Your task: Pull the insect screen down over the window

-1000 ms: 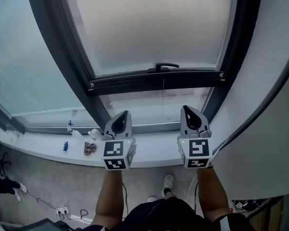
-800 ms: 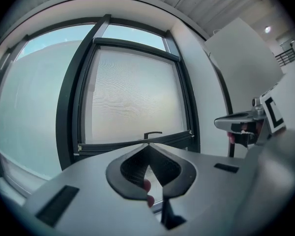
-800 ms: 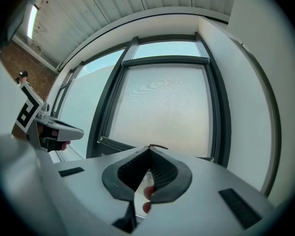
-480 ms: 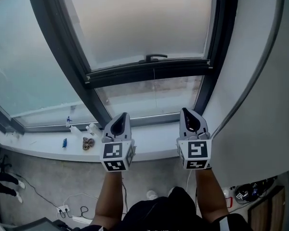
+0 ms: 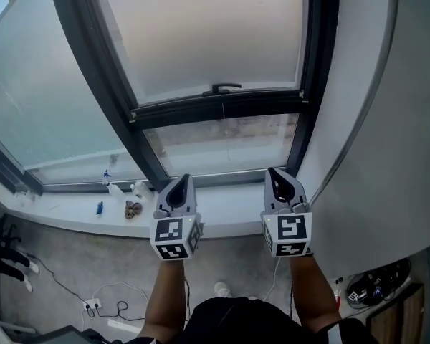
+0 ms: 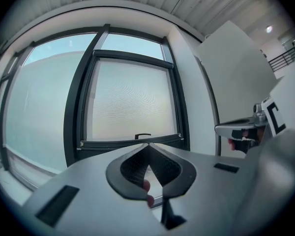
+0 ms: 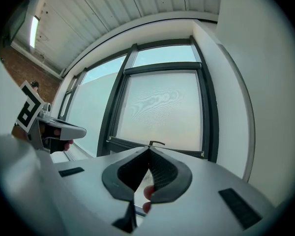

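The insect screen (image 5: pixel 201 34) covers most of the window's upper pane. Its dark bottom bar (image 5: pixel 215 107) with a small black handle (image 5: pixel 226 88) hangs well above the sill, and clear glass shows below it. My left gripper (image 5: pixel 180 180) and right gripper (image 5: pixel 272 172) point level at the window, side by side over the sill's near edge, apart from the bar. Both are shut with nothing between the pads. The handle (image 6: pixel 142 136) sits beyond the shut left gripper (image 6: pixel 148 145) in the left gripper view, and the handle (image 7: pixel 156 143) beyond the right gripper (image 7: pixel 149 149) in the right gripper view.
The white window sill (image 5: pixel 222 205) carries small bottles (image 5: pixel 115 189), a blue item (image 5: pixel 99 208) and a brownish lump (image 5: pixel 132 208) at the left. A white wall (image 5: pixel 373 120) closes in on the right. Cables and a power strip (image 5: pixel 93 308) lie on the floor.
Both grippers have drawn back from the window together, from over the sill to its near edge. They stay shut and empty. The screen bar has not moved.
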{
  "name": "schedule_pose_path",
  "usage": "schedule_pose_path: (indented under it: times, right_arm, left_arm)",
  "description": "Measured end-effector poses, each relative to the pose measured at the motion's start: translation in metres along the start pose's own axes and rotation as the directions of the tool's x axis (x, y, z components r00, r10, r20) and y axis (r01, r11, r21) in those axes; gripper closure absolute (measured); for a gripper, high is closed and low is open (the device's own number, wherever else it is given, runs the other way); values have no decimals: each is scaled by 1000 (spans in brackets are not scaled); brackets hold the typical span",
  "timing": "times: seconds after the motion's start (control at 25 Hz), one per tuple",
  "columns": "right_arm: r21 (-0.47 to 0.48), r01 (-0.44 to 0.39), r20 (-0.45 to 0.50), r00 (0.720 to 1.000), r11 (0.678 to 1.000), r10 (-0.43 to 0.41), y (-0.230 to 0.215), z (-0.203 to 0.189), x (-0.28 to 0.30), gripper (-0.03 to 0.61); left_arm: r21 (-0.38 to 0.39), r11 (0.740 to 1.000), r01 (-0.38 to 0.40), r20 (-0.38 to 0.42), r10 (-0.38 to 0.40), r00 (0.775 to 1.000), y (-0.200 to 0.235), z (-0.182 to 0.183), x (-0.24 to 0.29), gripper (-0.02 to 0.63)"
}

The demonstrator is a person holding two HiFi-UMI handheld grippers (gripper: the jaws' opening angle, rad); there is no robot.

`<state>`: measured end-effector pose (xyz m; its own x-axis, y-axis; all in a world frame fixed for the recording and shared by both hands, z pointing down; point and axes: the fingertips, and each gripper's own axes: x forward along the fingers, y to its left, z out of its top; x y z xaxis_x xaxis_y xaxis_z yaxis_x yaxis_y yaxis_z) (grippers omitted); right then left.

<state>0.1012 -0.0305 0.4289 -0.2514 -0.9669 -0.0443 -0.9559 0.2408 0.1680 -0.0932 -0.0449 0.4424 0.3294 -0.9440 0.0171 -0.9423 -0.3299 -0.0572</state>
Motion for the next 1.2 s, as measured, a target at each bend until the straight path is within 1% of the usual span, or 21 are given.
schedule_pose_path:
  times: [0.16, 0.36, 0.48, 0.68, 0.84, 0.96, 1.2]
  right_arm:
    - [26, -11, 0, 1000, 1000, 11, 3, -10, -20, 574]
    - [9, -18, -12, 1000, 1000, 18, 12, -21, -39, 574]
    - [7, -35, -12, 999, 999, 35, 19, -24, -49, 574]
    - [16, -47, -2, 999, 999, 47, 27, -29, -67, 575]
    - [21, -63, -22, 998, 998, 63, 33, -37, -78, 575]
    - [30, -67, -29, 997, 997, 67, 37, -39, -85, 575]
    - [-20, -33, -19, 999, 999, 33, 36, -43, -91, 575]
  left_arm:
    - [6, 1000, -4, 3, 4, 1000, -17, -2, -17, 611]
    - [-1, 1000, -26, 2, 26, 1000, -24, -9, -39, 611]
    - [4, 999, -46, -17, 46, 999, -27, -21, -49, 611]
    - [31, 999, -25, -17, 25, 1000, -42, -30, -62, 611]
    - [26, 1000, -5, -29, 6, 1000, -54, -32, -76, 611]
    - [37, 999, 0, -31, 1, 1000, -60, -34, -83, 611]
    - [29, 1000, -9, -25, 9, 1000, -57, -37, -86, 611]
